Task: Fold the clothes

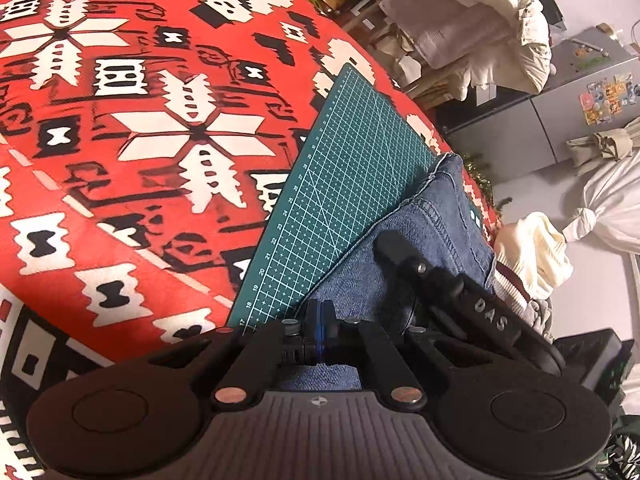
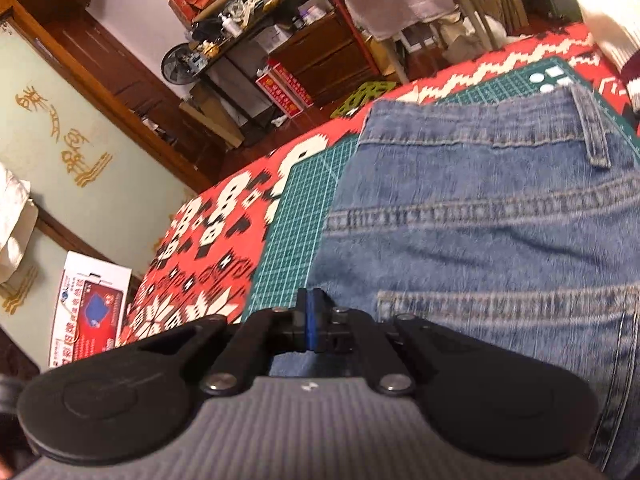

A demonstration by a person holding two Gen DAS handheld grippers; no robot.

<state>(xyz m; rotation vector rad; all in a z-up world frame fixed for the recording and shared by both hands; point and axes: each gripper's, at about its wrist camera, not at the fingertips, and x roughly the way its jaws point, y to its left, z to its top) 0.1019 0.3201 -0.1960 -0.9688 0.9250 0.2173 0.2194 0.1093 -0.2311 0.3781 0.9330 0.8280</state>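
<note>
Left gripper (image 1: 319,312): your blue-padded tips are pressed together; whether denim sits between them, cannot tell.
Right gripper (image 2: 312,308): clenched, pads meeting at the garment's left edge; a pinch on cloth is not resolvable. Its arm shows in the left view.
Blue denim jeans (image 2: 480,220): lying on the green gridded cutting mat (image 1: 340,184), waistband and belt loop (image 2: 592,128) far from you.
Red, white and black patterned cloth (image 1: 120,128): under the mat.
Cream sleeve (image 1: 536,256): beside the jeans.
</note>
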